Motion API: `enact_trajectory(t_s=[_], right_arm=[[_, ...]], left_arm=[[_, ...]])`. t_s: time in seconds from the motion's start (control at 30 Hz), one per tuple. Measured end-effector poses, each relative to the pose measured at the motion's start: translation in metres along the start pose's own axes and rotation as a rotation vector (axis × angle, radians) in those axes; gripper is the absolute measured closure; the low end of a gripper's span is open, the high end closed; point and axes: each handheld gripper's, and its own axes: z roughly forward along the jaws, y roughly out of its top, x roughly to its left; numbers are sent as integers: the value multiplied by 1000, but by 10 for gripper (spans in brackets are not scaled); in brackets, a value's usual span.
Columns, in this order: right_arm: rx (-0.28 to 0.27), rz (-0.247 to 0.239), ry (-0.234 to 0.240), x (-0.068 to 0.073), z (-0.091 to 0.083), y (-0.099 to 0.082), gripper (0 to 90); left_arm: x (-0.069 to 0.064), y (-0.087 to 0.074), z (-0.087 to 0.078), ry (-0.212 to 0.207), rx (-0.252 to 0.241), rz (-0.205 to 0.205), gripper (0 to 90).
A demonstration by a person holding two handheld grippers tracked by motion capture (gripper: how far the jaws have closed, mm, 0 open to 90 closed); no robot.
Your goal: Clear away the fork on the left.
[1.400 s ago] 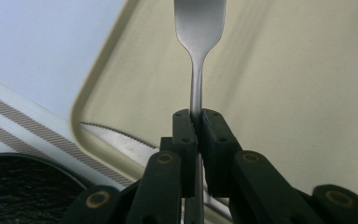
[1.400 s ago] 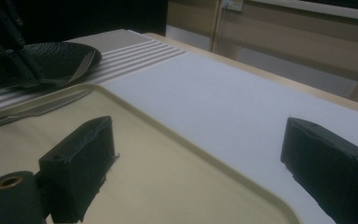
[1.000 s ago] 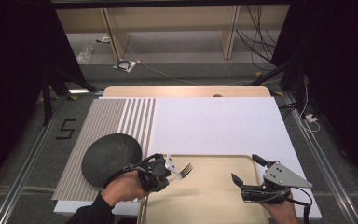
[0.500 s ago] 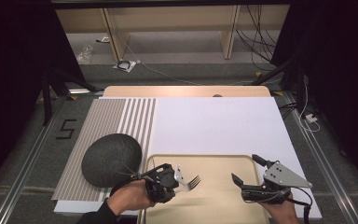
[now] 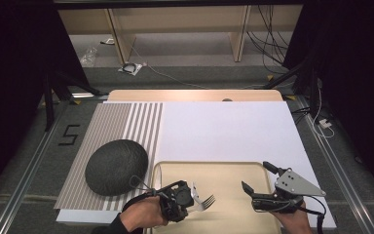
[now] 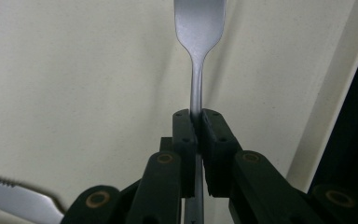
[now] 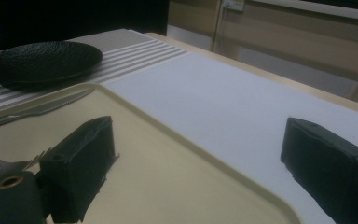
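While the left hand-held gripper (image 5: 191,197) clamps the fork (image 5: 205,201) by its handle over the tray (image 5: 233,170), the person should keep it level; the right hand-held gripper (image 5: 258,178) waits open.

One number on the floor

A dark "5" (image 5: 69,135) is marked on the grey floor (image 5: 24,161), just left of the striped mat (image 5: 112,122). No other words, labels or brands can be read.
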Motion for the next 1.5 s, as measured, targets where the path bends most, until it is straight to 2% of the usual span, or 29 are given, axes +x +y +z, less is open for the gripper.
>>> enact_trajectory(t_s=[0.2,0.57,1.1,1.13,1.2,1.33,1.5], right_arm=[[1,1,1,0,0,0,108],[-1,-4,1,1,0,0,109],[-1,-6,1,1,0,0,110],[-2,-5,2,1,1,0,110],[-2,-5,1,1,0,0,110],[-2,-6,2,1,1,0,110],[0,-5,3,1,1,0,111]], left_arm=[[-2,0,3,-4,8,8,839],[-3,-5,12,-33,31,-8,838],[-2,-6,22,-55,34,-16,826],[-2,-6,21,-57,32,-16,818],[-2,-6,19,-53,26,-11,744],[-5,-5,12,-52,-25,3,723],[-12,-3,11,-43,-53,44,828]])
